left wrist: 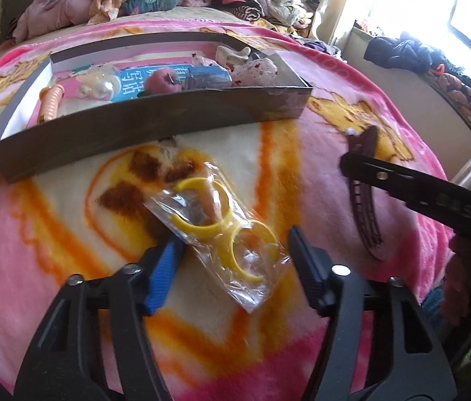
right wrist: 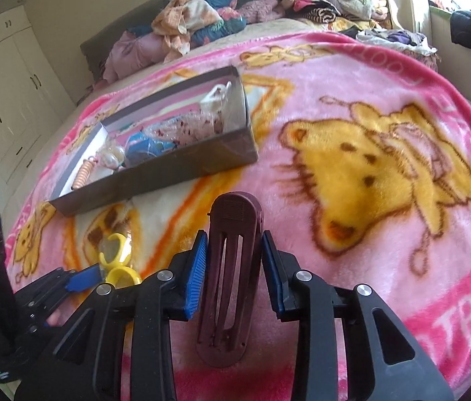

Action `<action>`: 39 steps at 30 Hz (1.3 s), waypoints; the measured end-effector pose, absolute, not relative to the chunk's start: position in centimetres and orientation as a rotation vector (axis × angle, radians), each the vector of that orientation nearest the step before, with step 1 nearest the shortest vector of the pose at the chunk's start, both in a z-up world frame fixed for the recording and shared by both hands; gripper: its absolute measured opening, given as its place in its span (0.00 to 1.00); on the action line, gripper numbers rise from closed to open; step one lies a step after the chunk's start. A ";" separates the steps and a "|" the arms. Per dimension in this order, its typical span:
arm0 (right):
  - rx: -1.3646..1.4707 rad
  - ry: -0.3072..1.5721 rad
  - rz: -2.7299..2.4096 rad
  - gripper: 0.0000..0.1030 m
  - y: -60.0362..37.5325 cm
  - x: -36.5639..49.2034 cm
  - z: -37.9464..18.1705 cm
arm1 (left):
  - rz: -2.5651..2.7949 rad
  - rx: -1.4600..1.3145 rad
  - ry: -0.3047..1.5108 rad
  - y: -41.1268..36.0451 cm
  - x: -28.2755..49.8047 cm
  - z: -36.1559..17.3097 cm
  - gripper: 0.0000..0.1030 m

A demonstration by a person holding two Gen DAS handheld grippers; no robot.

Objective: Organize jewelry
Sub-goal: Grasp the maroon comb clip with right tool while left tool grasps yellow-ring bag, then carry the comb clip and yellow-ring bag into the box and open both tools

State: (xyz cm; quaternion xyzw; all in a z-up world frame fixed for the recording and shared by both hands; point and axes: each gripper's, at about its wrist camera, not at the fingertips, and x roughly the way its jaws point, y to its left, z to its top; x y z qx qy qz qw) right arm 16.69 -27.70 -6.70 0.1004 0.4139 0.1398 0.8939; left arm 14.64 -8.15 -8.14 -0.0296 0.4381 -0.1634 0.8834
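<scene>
Both my grippers are low over the pink blanket (right wrist: 352, 107) on the bed, w/ the jewelry bits lying loose on it.

My left gripper (left wrist: 232, 250) sits around the clear bag (left wrist: 222, 234) w/ the yellow rings (left wrist: 202, 207) inside. The bag lies flat on the blanket, diagonal, btw the fingers. The blue-padded finger (left wrist: 162, 277) is touching the bag's left edge or nearly so; the black one (left wrist: 305, 267) is just beside its right edge. Can't tell if they're really pressing — fingers at a middling gap, bag not lifted.

My right gripper (right wrist: 234, 260) has the dark maroon hair clip (right wrist: 232, 260) btw its fingers, which are narrow. The clip lies lengthwise along the fingers, rounded end pointing away from me. Left blue pad (right wrist: 198, 267) is against the clip's side, the right pad (right wrist: 272, 267) right at the other side — looks like contact, though the clip rests on the blanket.

The open grey box (left wrist: 155, 123) lies farther up the blanket, near the bag and apart from the clip. Inside: a peach ribbed piece (left wrist: 51, 100) at the left end, a pearl item in a clear wrap (left wrist: 101, 88), a blue packet (left wrist: 142, 78), a pink fuzzy thing (left wrist: 165, 80), a speckled pouch (left wrist: 259, 70) to the right.

Past the blanket's far edge there's a pile of clothes (right wrist: 202, 20). White wardrobe doors (right wrist: 4, 100) show at the left in the right wrist view, bright window (left wrist: 419, 3) at the right in the left one.
</scene>
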 end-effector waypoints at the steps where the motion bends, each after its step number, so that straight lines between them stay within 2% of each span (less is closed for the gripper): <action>1: 0.206 0.852 0.291 0.30 -27.7 16.6 -6.5 | -0.333 -0.052 0.909 -8.1 14.8 -8.1 0.37; 2: 0.204 0.846 0.292 0.30 -27.7 16.6 -6.3 | -0.330 -0.046 0.907 -8.0 14.9 -8.0 0.28; 4: 0.200 0.835 0.296 0.30 -27.7 16.5 -5.9 | -0.327 -0.057 0.904 -7.6 15.1 -7.8 0.23; 5: 0.198 0.830 0.297 0.30 -27.7 16.4 -5.8 | -0.335 -0.073 0.902 -7.1 15.2 -7.7 0.14; 7: 0.202 0.821 0.306 0.30 -27.5 16.3 -5.4 | -0.343 -0.092 0.887 -6.5 15.1 -7.2 0.08; 23: 0.159 0.774 0.364 0.30 -24.8 16.8 -3.1 | -0.273 -0.163 0.750 -1.5 16.8 -2.1 0.06; 39: 0.117 0.730 0.393 0.30 -22.6 20.8 -0.4 | -0.197 -0.212 0.724 1.7 20.2 -2.0 0.06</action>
